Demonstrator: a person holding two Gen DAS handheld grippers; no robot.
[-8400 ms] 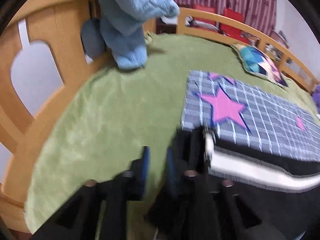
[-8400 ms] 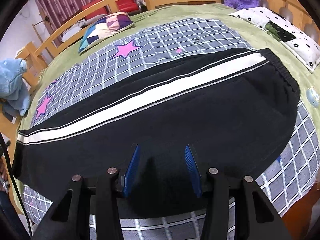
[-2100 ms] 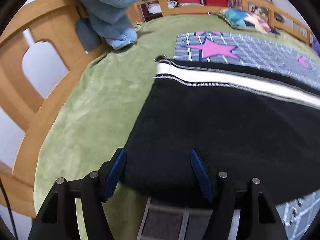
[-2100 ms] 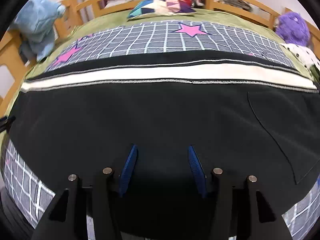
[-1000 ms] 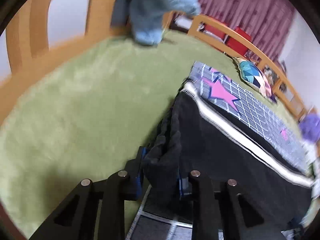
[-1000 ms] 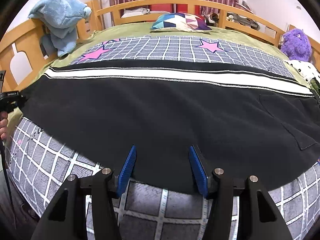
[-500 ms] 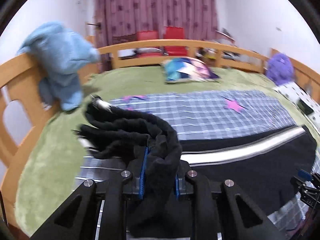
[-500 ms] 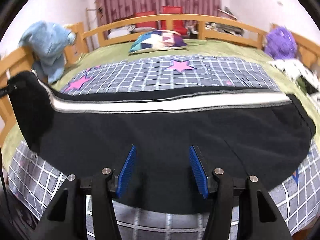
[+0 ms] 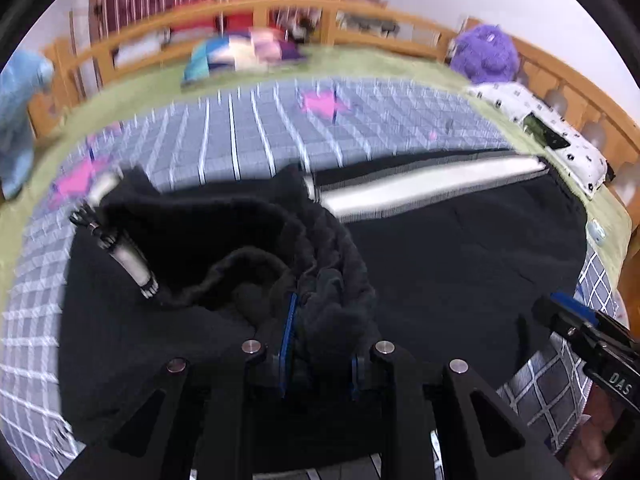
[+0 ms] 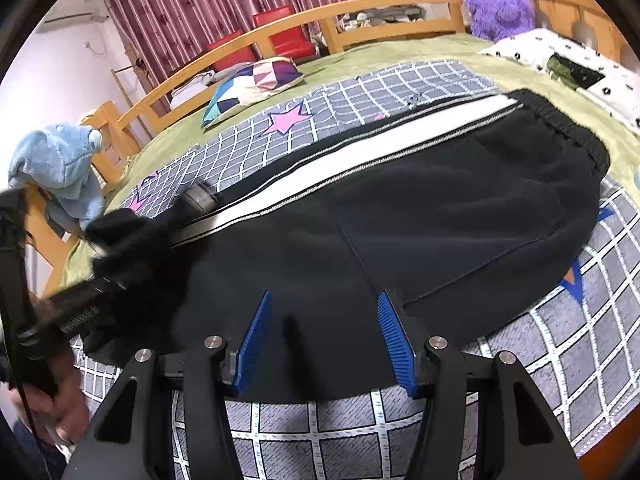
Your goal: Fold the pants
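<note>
Black pants (image 10: 440,216) with a white side stripe (image 10: 360,152) lie across a grey checked blanket (image 10: 400,80) on the bed, waistband at the right. My left gripper (image 9: 320,332) is shut on the bunched leg hems (image 9: 256,240) and holds them above the lower legs; it also shows in the right wrist view (image 10: 80,304) at the left. My right gripper (image 10: 326,332) is open and empty over the near edge of the pants at mid length; it shows in the left wrist view (image 9: 576,324) at the right.
A wooden rail (image 10: 360,12) rings the bed. A patchwork cushion (image 10: 256,80), a purple plush toy (image 10: 500,4), a white dotted pillow (image 10: 576,64) and a blue plush toy (image 10: 60,164) lie around the edges on the green sheet (image 10: 400,56).
My left gripper has carried the leg hems to the right, toward the waistband, so the lower legs now fold over. My right gripper stays open near the front edge.
</note>
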